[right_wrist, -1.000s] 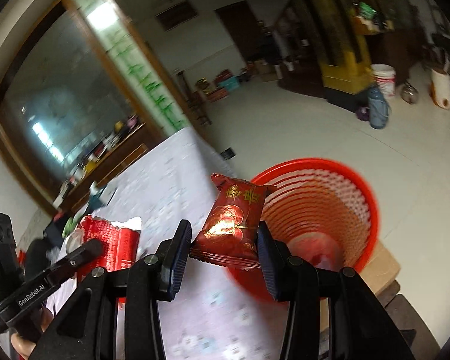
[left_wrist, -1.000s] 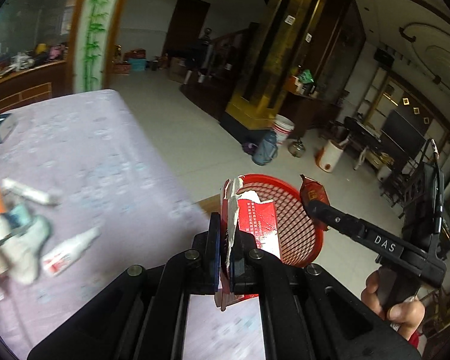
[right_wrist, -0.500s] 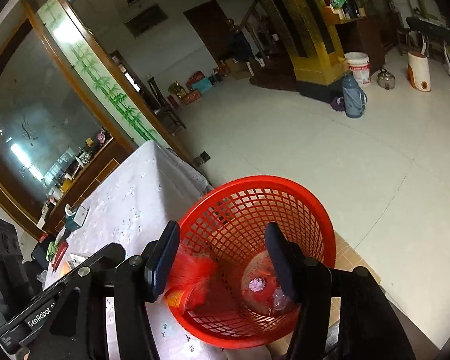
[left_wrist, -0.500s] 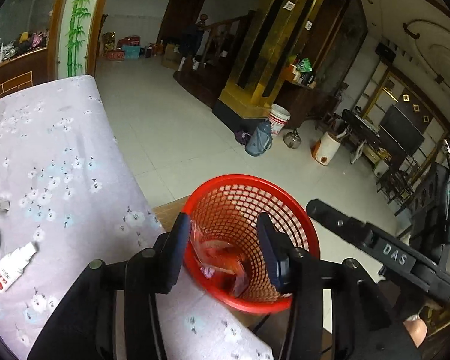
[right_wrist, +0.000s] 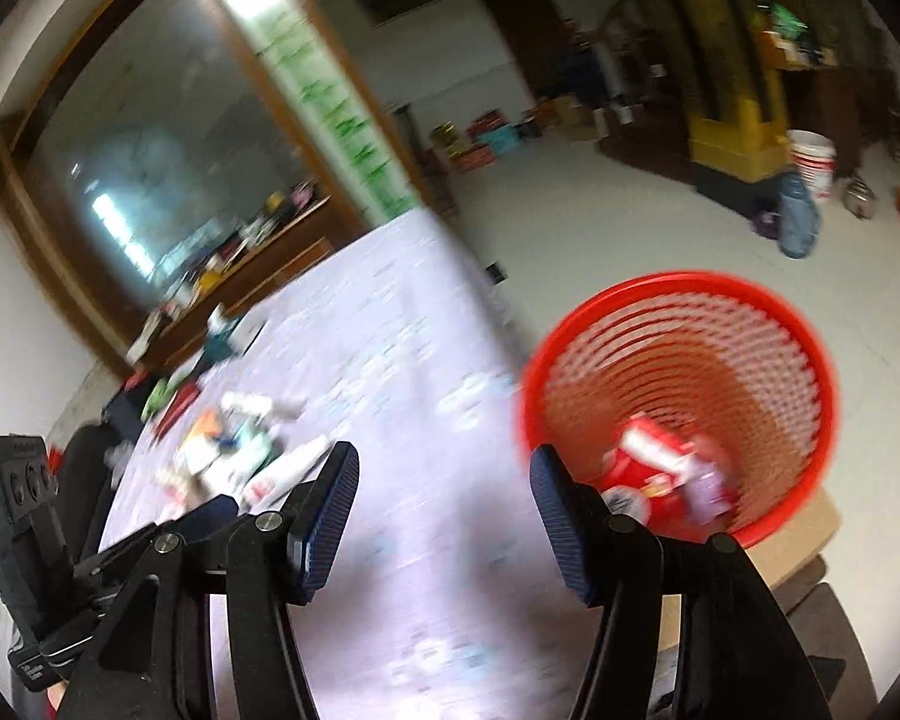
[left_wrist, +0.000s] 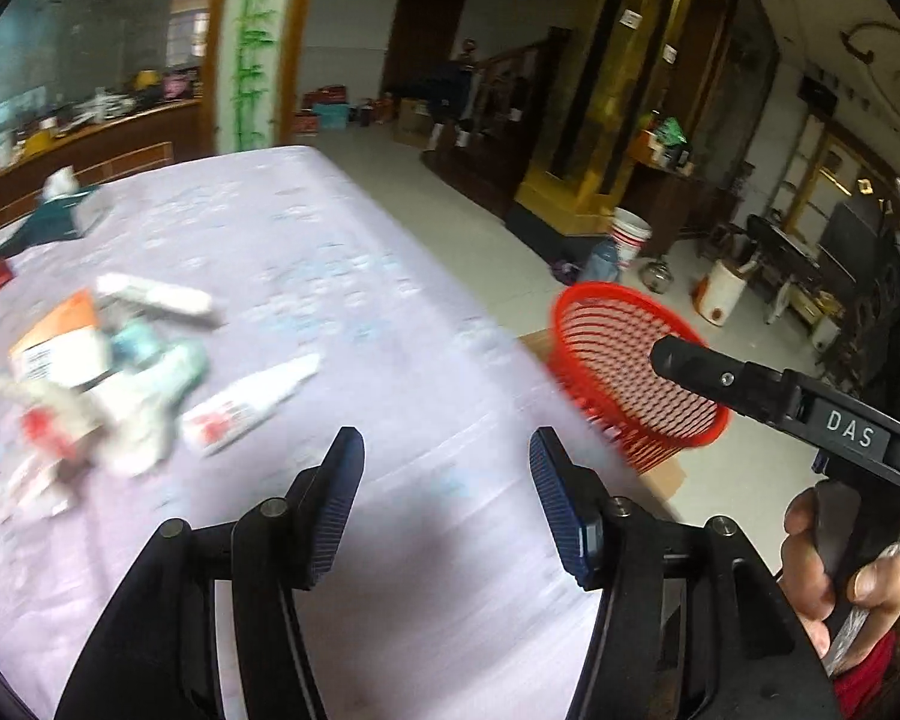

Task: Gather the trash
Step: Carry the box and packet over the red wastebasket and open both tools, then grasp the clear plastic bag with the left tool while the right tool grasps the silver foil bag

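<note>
Fig.: both my grippers over the table w/ lilac floral cloth (left_wrist: 360, 300), frames motion-blurred. My left gripper (left_wrist: 444, 504) has fingers spread wide, nothing between the pads; same for my right gripper (right_wrist: 444, 510), wide and empty. In the left wrist view the right gripper's finger (left_wrist: 708, 369) crosses in front of the red mesh basket (left_wrist: 594, 324), w/ a hand (left_wrist: 840, 570) on its handle at lower right. The basket stands off the table's right edge, on a brown cardboard box (right_wrist: 792, 546) on the floor; red-and-white wrappers (right_wrist: 660, 468) lie at its bottom. Remaining trash: a pile of wrappers and cartons (left_wrist: 96, 384) near the table's left edge, w/ a white-and-red tube (left_wrist: 249, 405) just beside it and a white tube (left_wrist: 153, 294) behind. Teal tissue box (left_wrist: 60, 213) sits toward the far left corner.
</note>
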Available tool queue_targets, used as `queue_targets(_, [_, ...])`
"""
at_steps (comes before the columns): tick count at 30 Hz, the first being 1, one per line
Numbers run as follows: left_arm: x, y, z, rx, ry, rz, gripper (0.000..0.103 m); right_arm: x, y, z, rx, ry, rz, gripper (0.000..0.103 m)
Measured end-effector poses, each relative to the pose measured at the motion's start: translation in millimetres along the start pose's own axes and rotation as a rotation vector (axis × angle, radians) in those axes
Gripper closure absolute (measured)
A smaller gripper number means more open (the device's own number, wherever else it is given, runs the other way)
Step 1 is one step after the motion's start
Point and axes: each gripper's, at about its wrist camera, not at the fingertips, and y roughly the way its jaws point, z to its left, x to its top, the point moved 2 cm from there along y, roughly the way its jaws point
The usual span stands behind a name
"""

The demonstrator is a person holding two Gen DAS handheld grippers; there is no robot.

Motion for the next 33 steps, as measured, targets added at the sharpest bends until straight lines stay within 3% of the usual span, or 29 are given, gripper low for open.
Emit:
queue_targets(7, [-33.9,-52.3,88.2,0.142,-0.107,-0.048,0.042,-34.4,37.6,58.8,0.06,-0.112,0.116,0.038])
queue_targets(12, [-47.6,-73.7,164.7,0.265,-0.287,-0.071,0.038,-50.3,51.4,80.9,0.082,-0.159,0.161,0.038])
queue_targets(15, [-48.5,-71.1,197.9,0.297,-0.377,-0.069,0.038,-56.4,56.7,89.3,0.095,-0.178,0.18,0.038])
queue_targets(23, [-31.0,-26.3,212.3,0.326,-0.393,-0.052,0.032,-64.9,60.3,101.7,0.091,-0.209,0.201,0.037])
queue_targets(24, [-29.8,-20.0,213.5,0.337,-0.383,-0.056,0.036,-65.0,60.3,100.8,0.086,-0.208,0.201,0.037])
queue_targets(25, [-28.3,-17.2,213.1,0.343,-0.377,-0.06,0.058,-64.8,59.9,100.5,0.084,-0.208,0.202,0.037])
queue_targets(26, [-27.9,-14.0,213.6,0.338,-0.372,-0.05,0.069,-64.7,59.6,99.6,0.084,-0.207,0.202,0.037])
queue_targets(33, [-48.0,-29.3,220.7,0.312,-0.353,-0.028,0.08,-61.6,61.3,102.8,0.09,-0.208,0.208,0.037])
